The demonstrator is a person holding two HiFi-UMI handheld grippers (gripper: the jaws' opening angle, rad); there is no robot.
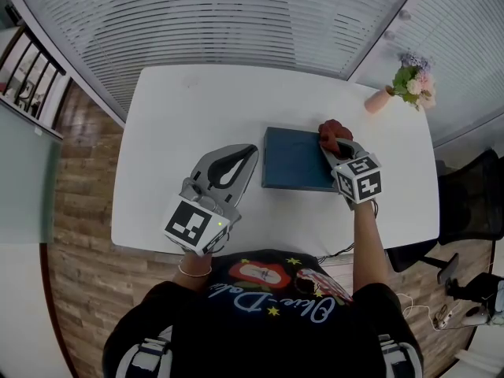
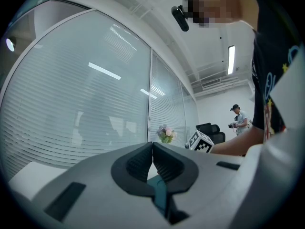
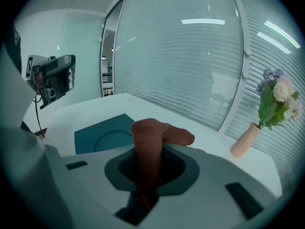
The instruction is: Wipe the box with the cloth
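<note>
The right gripper (image 3: 151, 162) has its jaws closed on a reddish-brown cloth (image 3: 148, 140), which stands up between them and folds over to the right. Just beyond, to the left, a teal box (image 3: 101, 135) with a round shape in its top lies flat on the white bench (image 3: 119, 101). At the far right stands a pink vase (image 3: 244, 141) of flowers (image 3: 279, 97), before a glass wall with blinds (image 3: 190, 56).
</note>
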